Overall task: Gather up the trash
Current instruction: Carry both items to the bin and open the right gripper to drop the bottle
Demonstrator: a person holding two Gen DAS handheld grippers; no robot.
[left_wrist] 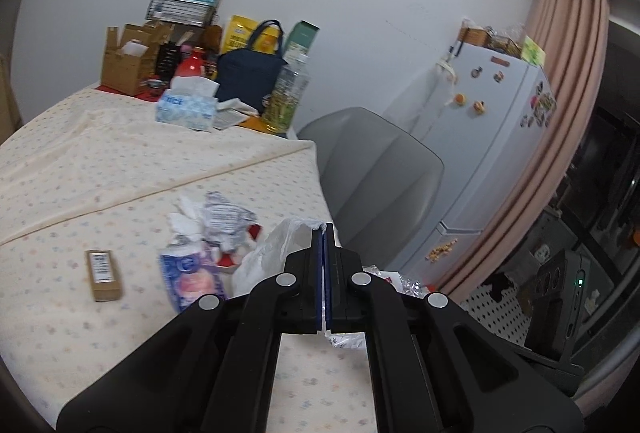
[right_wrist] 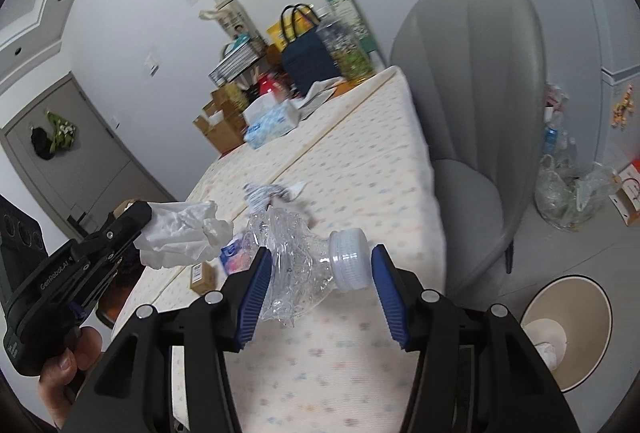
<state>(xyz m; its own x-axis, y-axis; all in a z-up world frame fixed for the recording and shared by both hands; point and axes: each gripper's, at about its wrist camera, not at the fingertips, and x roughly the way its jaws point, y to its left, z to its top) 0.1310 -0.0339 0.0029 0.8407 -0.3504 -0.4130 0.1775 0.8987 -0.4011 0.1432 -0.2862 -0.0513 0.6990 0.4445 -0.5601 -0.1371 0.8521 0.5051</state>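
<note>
My right gripper (right_wrist: 320, 253) is shut on a crushed clear plastic bottle (right_wrist: 296, 265) with a white cap (right_wrist: 350, 259), held above the dotted cream table (right_wrist: 360, 169). My left gripper (left_wrist: 324, 229) is shut on a crumpled white wrapper (left_wrist: 268, 257). In the right wrist view the left gripper (right_wrist: 146, 213) comes in from the left with the white wrapper (right_wrist: 184, 233) sticking out of it. On the table lie crumpled paper (left_wrist: 224, 217), a blue and pink packet (left_wrist: 192, 277) and a small brown box (left_wrist: 103, 275). A beige bin (right_wrist: 580, 305) stands on the floor, lower right.
A grey chair (right_wrist: 468, 113) stands against the table's right side, between table and bin. A tissue box (left_wrist: 186, 109), navy bag (left_wrist: 248, 77), cartons and a jar crowd the table's far end. A white fridge (left_wrist: 500, 137) and clear bags of bottles (right_wrist: 568, 193) stand beyond.
</note>
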